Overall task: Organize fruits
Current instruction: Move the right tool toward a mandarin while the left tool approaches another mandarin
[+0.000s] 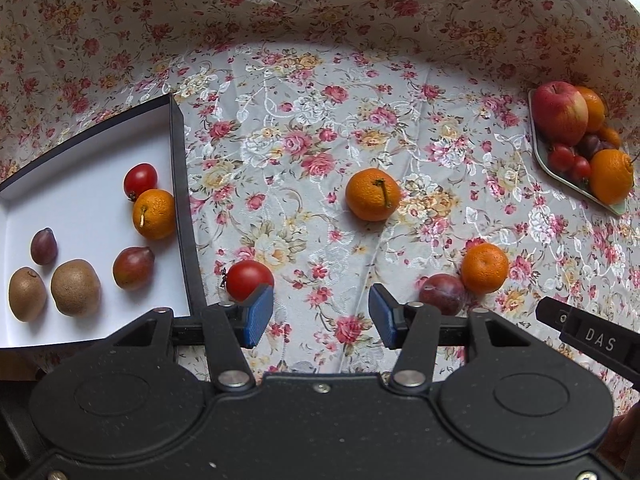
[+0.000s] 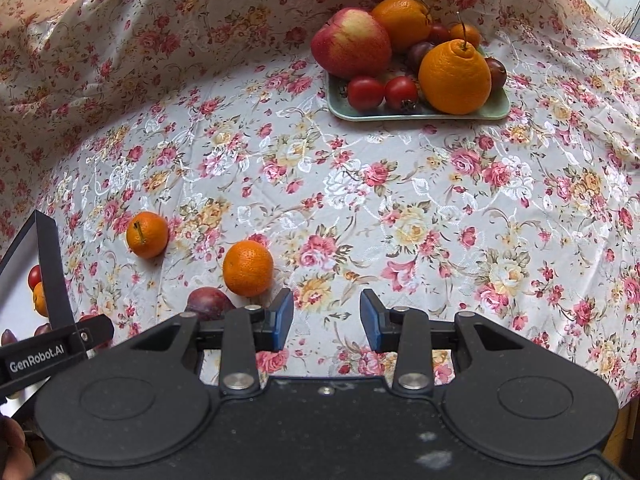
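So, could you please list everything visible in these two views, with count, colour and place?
Box: one, white inside, dark walls, far left.
Fruit in box: two brown kiwis, two dark plums, one red tomato, one orange mandarin.
Loose mandarins: two, orange, on the cloth mid-table.
Loose tomato: one, red, just outside the box wall.
Loose plum: one, purple, touching the nearer mandarin.
Tray: one, pale green, far side, piled with fruit.
Apple: one, red-yellow, on the tray.
Tablecloth: one, floral, covering the table.
Left hand-held gripper: black, blue pads, open, empty.
Right hand-held gripper: same, open, empty.
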### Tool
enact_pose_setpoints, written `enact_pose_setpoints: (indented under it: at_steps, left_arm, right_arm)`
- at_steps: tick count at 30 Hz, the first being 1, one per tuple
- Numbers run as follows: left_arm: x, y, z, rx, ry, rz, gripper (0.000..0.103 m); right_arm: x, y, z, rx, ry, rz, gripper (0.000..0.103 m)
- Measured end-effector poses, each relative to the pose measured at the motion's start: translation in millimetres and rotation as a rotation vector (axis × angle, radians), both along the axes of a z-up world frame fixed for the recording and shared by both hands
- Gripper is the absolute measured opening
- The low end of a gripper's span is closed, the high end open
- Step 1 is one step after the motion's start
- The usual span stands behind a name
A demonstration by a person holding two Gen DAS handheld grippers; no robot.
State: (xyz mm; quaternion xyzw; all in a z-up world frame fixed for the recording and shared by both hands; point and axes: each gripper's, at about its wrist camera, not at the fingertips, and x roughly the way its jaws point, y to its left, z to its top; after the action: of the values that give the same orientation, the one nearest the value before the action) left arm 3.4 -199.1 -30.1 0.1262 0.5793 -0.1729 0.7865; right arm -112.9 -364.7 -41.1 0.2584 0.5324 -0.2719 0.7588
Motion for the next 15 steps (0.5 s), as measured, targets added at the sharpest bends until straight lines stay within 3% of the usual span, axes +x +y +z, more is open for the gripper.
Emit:
enact_pose_setpoints:
  at_steps: [15]
  left_arm:
    - [-11,-28,-15,0.029,0.047,-0.054,0.059]
  right_arm:
    - [-17,-14,-8,0.047,0.022,-0.017,0.039]
